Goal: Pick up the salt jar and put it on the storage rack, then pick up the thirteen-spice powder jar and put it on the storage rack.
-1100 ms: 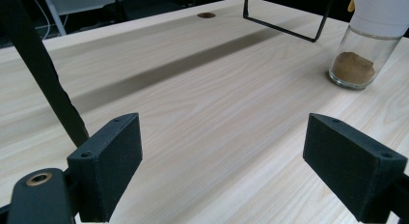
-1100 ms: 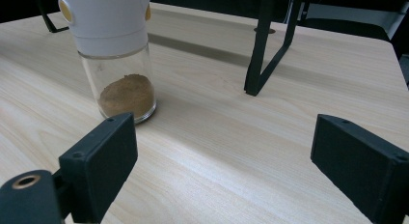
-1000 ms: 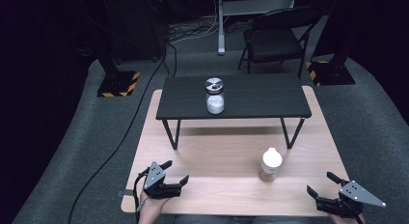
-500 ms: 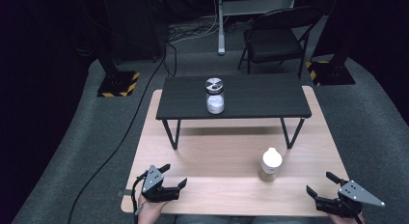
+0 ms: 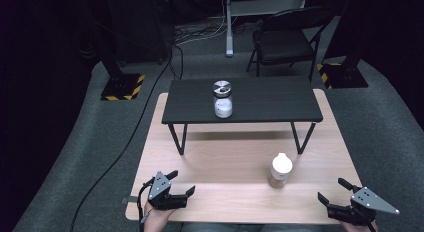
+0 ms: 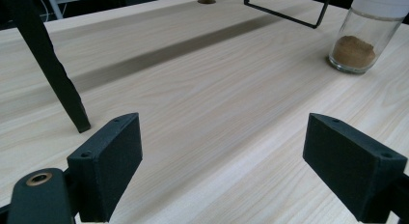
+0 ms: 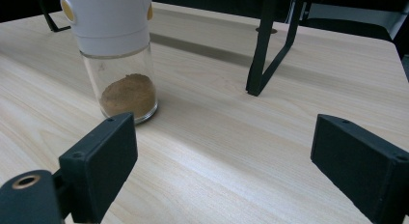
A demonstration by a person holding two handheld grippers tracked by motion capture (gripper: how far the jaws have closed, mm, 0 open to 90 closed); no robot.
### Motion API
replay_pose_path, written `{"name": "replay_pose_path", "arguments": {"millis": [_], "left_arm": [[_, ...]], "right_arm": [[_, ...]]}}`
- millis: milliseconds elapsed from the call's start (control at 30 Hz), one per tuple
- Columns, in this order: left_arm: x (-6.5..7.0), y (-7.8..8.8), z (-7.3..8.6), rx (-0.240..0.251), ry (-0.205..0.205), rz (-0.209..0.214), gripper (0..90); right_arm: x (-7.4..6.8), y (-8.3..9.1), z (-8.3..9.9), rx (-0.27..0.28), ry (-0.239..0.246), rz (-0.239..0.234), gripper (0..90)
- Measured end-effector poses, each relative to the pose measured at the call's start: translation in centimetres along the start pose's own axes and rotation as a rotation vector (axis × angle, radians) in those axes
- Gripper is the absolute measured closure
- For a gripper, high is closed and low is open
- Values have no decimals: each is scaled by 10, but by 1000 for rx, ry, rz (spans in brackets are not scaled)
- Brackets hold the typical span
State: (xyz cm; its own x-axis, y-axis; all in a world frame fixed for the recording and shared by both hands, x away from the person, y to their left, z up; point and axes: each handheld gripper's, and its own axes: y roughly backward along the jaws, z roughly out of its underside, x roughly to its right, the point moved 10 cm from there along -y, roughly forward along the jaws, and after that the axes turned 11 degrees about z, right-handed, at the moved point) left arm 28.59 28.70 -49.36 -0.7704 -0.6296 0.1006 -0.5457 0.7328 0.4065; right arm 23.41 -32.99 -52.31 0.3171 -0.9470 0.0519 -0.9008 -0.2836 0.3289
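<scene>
light wooden table [image 5: 240,162] carries black bench [image 5: 245,99] and brown-powder jar [image 5: 280,171] (white-capped).

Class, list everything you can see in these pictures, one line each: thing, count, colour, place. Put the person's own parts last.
Spice jar: one, clear glass with white cap, brown powder inside, on the wooden table, right of centre.
Lidded jar: one, clear with silver lid, white contents, on the black shelf.
Black shelf: one, black, standing on the table's far half.
Wooden table: one, light wood.
Folding chair: one, black, behind the table.
Left gripper: one, black, open, near left edge.
Right gripper: one, black, open, near right edge.
</scene>
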Motion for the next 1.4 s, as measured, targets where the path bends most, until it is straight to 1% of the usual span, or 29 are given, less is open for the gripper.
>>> {"name": "replay_pose_path", "arguments": {"millis": [267, 500, 733, 1400], "left_arm": [[0, -1, 0, -1, 2, 3, 129], [-1, 0, 1, 6, 12, 1, 129], [-1, 0, 1, 3, 6, 0, 128], [-1, -1, 2, 3, 8, -1, 128]], "right_arm": [[0, 0, 0, 0, 0, -1, 78], [0, 0, 0, 0, 3, -2, 78], [0, 0, 0, 0, 4, -3, 78], [-2, 0, 0, 1, 5, -13, 78]]}}
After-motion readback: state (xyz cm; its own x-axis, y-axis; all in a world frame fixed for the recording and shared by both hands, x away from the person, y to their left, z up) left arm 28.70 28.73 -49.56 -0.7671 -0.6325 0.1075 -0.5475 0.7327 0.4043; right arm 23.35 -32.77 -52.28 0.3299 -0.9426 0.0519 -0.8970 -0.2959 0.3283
